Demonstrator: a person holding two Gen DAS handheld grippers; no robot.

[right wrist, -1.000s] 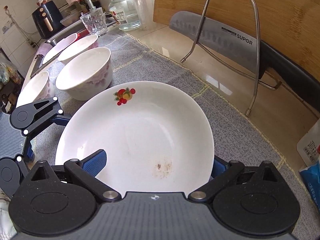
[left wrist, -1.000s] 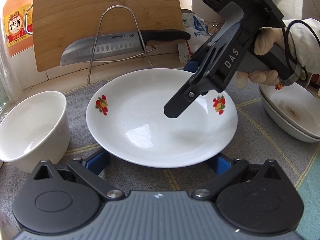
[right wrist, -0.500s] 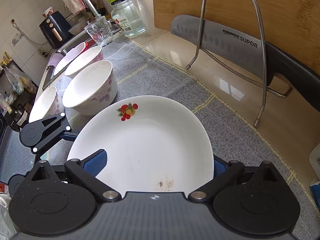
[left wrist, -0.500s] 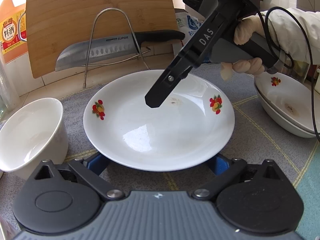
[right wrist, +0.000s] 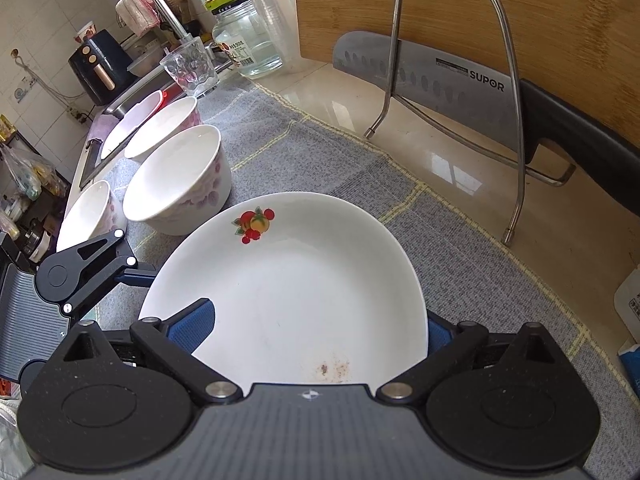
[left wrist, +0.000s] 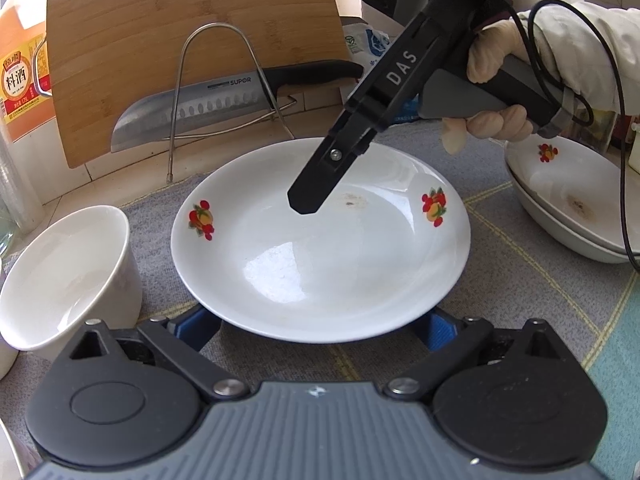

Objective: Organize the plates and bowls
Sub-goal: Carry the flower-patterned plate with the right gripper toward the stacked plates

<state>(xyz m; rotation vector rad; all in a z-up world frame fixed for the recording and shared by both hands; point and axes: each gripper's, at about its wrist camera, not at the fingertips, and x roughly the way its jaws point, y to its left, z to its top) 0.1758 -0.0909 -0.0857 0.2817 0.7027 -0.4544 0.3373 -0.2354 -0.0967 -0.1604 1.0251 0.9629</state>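
Note:
A white deep plate (left wrist: 320,248) with red fruit prints lies on the grey mat (left wrist: 520,280). My left gripper (left wrist: 318,330) stands wide at its near rim. Both blue pads (left wrist: 196,328) reach under that rim, their tips hidden, so contact does not show. My right gripper (right wrist: 314,330) comes at the same plate (right wrist: 304,292) from the other side with its fingers far apart. One pad (right wrist: 192,324) hangs over the plate's inside; the other sits behind the rim. In the left wrist view its black finger (left wrist: 308,200) hovers above the plate's middle.
A white bowl (left wrist: 64,276) stands left of the plate, with two more bowls (right wrist: 160,128) and a glass (right wrist: 192,66) beyond it. Stacked plates (left wrist: 568,208) sit at the right. A knife (left wrist: 192,112) rests on a wire rack (left wrist: 216,92) against a cutting board (left wrist: 192,20).
The right gripper has shifted left and higher over the plate and drawn back a little, so the plate sits lower in its view. The left gripper and the plate have stayed put.

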